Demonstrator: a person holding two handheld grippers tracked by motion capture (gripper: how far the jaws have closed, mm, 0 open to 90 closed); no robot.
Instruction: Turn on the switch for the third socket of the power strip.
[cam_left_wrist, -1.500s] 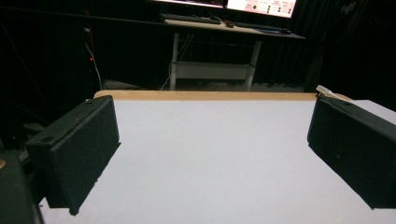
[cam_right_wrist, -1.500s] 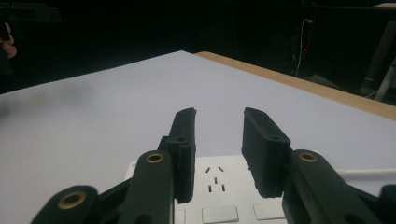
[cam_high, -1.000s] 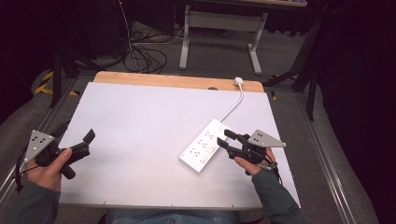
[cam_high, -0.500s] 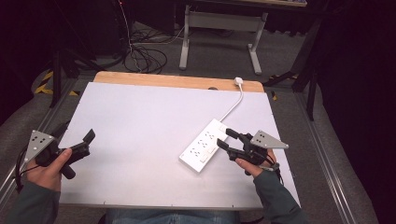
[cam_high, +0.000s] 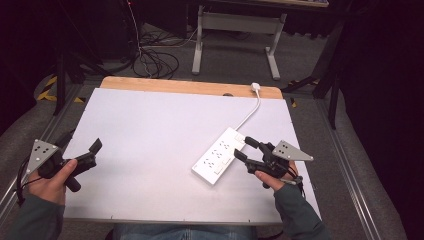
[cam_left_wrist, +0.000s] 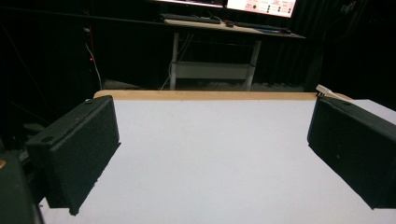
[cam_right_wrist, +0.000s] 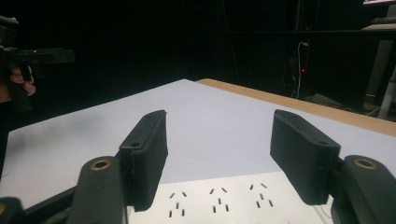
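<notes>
A white board (cam_high: 165, 140) covers most of a wooden tabletop, leaving a strip of wood (cam_high: 190, 86) bare along the far edge. Beyond it, on the grey floor, stands the metal frame of another desk (cam_high: 235, 35), with a tangle of black cables (cam_high: 155, 62) to its left. Yellow-black tape (cam_high: 47, 89) marks the floor at left.

White counter (cam_high: 150, 135) brightly lit from above, dark room all around, soft faint shadows, claw views dimmer, near claws slightly blurred, mild grain
</notes>
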